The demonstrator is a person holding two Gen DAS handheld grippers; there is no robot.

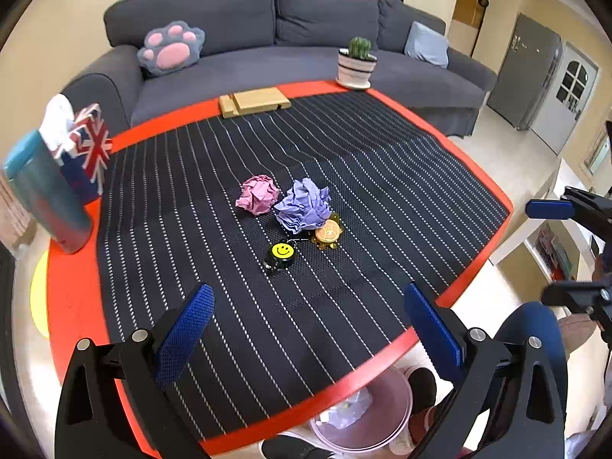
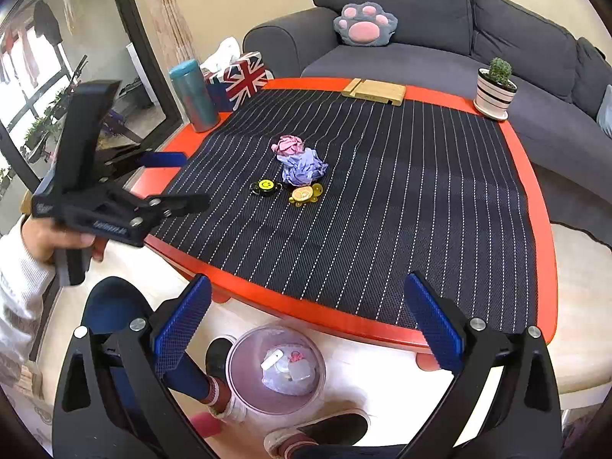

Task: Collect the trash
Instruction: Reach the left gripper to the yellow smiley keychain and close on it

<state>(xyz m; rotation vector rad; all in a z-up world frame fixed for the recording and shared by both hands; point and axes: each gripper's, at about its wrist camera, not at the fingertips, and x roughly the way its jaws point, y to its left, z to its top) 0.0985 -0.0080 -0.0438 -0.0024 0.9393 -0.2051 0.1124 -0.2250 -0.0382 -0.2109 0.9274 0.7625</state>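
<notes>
- Both tongs released: left tongs, right tongs, above desk edge, far from trash.
- Purple paper ball touching turtle trinket: risk of dragging it along.
- Pink paper ball beside, may roll.
- Smiley keychain near: wrong pick possible.

Place: a home living room
Seating: a grey sofa with a paw-shaped cushion wraps the far side
Bench: low and red, carrying a potted cactus and a flag-print tissue box
Beyond: a fridge by a doorway; laundry hangs by the window
</notes>
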